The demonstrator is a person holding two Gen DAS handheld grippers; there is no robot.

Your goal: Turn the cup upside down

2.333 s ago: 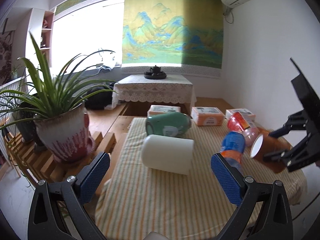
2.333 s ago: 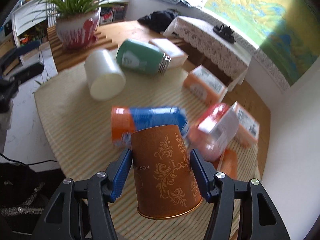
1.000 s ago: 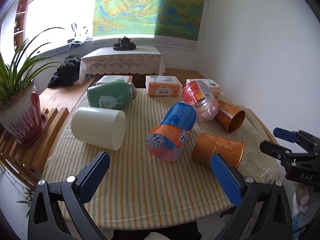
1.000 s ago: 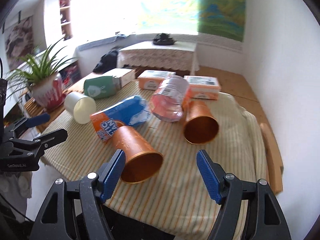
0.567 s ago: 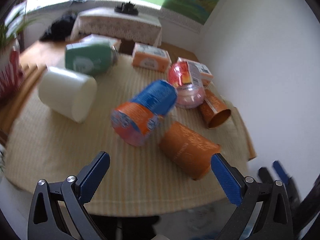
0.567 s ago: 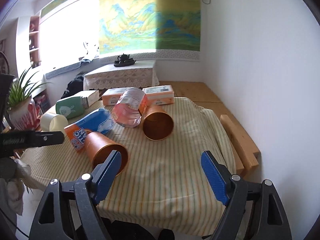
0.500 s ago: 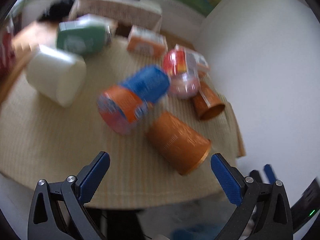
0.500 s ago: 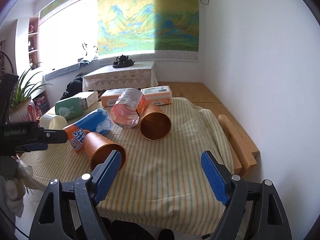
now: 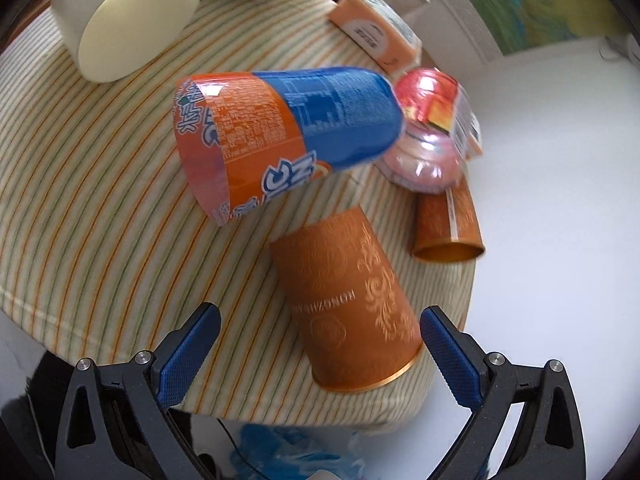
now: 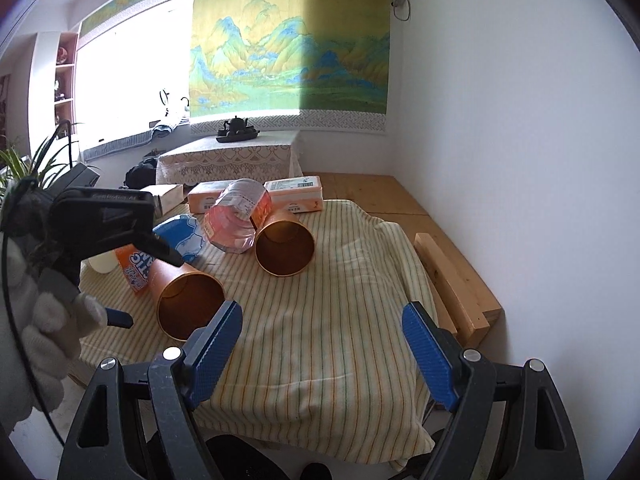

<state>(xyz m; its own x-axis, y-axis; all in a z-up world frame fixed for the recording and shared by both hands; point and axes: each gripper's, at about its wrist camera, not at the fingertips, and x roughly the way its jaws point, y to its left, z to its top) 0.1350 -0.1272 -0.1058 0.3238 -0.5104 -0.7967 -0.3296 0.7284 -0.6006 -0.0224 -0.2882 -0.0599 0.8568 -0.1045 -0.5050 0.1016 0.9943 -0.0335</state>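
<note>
Striped cloth (image 9: 100, 184) covers the low table and fills most of the left wrist view, strewn with toppled containers. Near the bottom centre of that frame lies the copper cup (image 9: 346, 308) on its side, its mouth toward the lower right and its base toward the blue and orange can (image 9: 280, 128) above it. 2.3 s ago the right gripper clamped this cup in the air; a second ago it was already lying on the cloth with those jaws apart. Since then the left gripper (image 9: 320, 344) has swung in from a wide look across the room to a close look down on the cup, jaws spread wide, the cup sitting between and just ahead of the blue pads. That suggests the cup was only set down, not flipped, and that the left side is now lining up for the grasp, so the flip itself is probably still to come.

From the right wrist view, the right gripper (image 10: 322, 340) is wide open and empty at the bottom of the frame, over bare cloth. At left centre, this view shows the cup's open mouth and hollow inside, which the left camera cannot see, and the left tool (image 10: 100, 216) hanging just above the cup in a gloved hand (image 10: 44, 332). A second copper cup (image 10: 284, 248) also lies on its side at centre. Only the left view shows the embossed pattern on the cup's wall and the white cup (image 9: 124, 20) at upper left
</note>
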